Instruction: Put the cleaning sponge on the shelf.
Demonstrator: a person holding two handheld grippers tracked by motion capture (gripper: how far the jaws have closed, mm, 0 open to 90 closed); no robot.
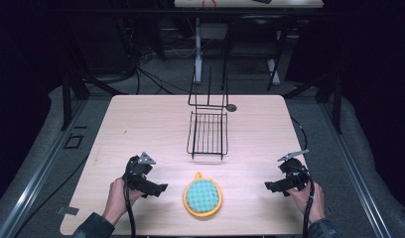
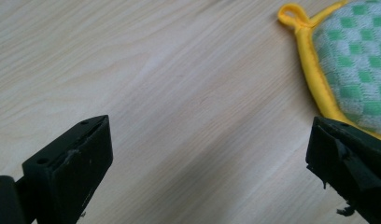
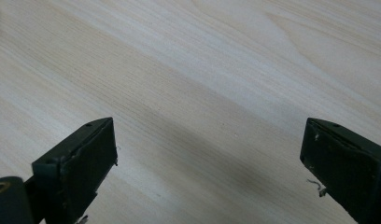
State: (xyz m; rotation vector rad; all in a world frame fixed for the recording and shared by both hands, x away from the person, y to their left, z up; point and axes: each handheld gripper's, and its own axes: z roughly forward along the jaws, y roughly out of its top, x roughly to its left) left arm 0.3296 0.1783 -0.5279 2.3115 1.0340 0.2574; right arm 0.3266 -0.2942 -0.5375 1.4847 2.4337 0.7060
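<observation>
A round pot holder [image 1: 202,197], green-checked with a yellow rim and a small loop, lies on the wooden table [image 1: 141,124] near its front edge. In the left gripper view the pot holder [image 2: 352,60] shows at the upper right, just past the right jaw. My left gripper [image 1: 158,189] rests low to the left of it, open, nothing between its jaws. My right gripper [image 1: 270,186] sits to the right of the pot holder, open over bare wood. A black wire rack [image 1: 208,133] stands at the table's middle, beyond the pot holder.
A small dark disc [image 1: 232,107] lies by the rack's far right corner. Dark frame legs and cables [image 1: 141,74] stand beyond the table's far edge. A second table [image 1: 247,4] shows at the top.
</observation>
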